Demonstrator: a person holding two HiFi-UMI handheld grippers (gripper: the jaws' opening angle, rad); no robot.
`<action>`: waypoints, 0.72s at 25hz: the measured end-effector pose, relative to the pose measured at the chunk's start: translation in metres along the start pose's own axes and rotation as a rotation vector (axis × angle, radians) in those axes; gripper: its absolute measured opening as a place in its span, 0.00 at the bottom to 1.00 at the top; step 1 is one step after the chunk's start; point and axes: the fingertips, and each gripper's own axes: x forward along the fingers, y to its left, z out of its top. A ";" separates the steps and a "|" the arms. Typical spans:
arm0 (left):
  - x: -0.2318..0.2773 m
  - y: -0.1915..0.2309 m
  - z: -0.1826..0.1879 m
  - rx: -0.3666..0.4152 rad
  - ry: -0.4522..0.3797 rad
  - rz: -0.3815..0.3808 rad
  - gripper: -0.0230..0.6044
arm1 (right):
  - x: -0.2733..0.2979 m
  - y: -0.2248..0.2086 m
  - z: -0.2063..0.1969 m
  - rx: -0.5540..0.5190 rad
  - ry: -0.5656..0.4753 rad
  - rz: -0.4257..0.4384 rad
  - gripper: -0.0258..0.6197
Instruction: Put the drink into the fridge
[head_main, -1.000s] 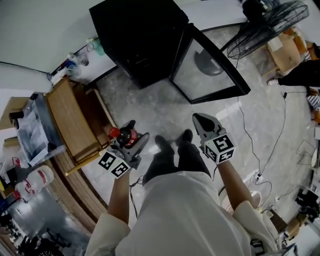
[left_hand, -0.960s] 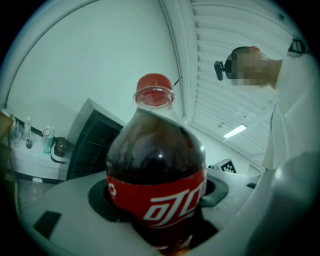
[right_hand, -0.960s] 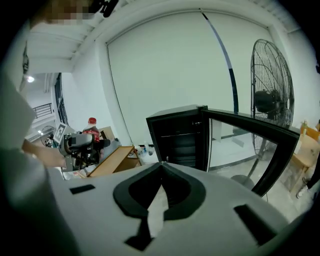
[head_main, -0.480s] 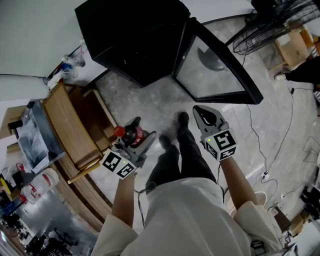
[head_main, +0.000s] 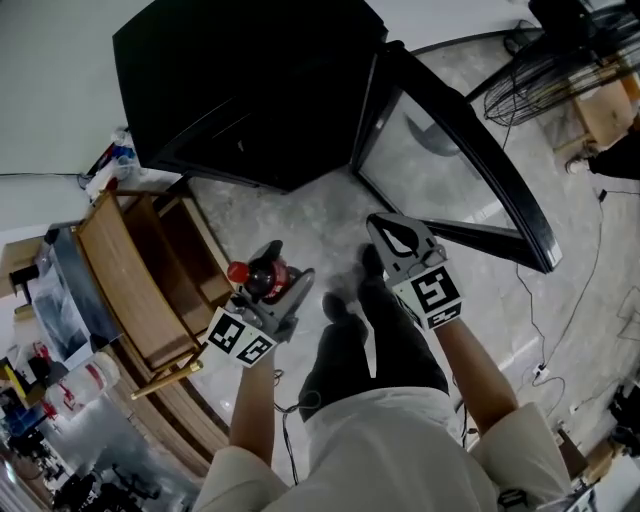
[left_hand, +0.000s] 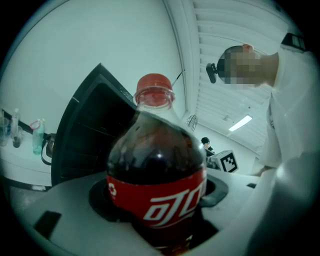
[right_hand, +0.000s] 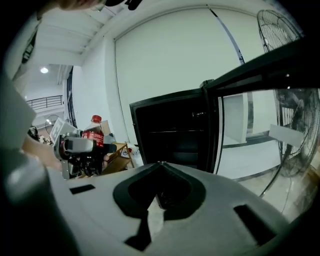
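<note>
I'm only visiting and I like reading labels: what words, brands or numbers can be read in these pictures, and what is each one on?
"可口": white characters on the red label of the drink bottle; the rest of the label wraps out of sight.
Small white mark at that label's left edge: too small to read.
Marker cubes on the left gripper and right gripper: black-and-white patterns only, no words.

Grey floor (head_main: 300, 215): black fridge (head_main: 240, 80), wooden shelf (head_main: 130, 285), fan (head_main: 560, 65) standing.

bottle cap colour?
Red. The cap on the bottle shows best in the left gripper view.
</note>
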 end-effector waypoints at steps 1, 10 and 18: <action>0.006 0.007 -0.004 0.006 0.002 -0.004 0.52 | 0.009 -0.005 -0.004 -0.001 -0.005 -0.001 0.04; 0.062 0.068 -0.043 0.101 0.000 -0.041 0.52 | 0.080 -0.037 -0.038 0.012 -0.087 -0.019 0.04; 0.107 0.138 -0.069 0.182 -0.038 -0.008 0.52 | 0.145 -0.056 -0.056 -0.062 -0.169 0.004 0.04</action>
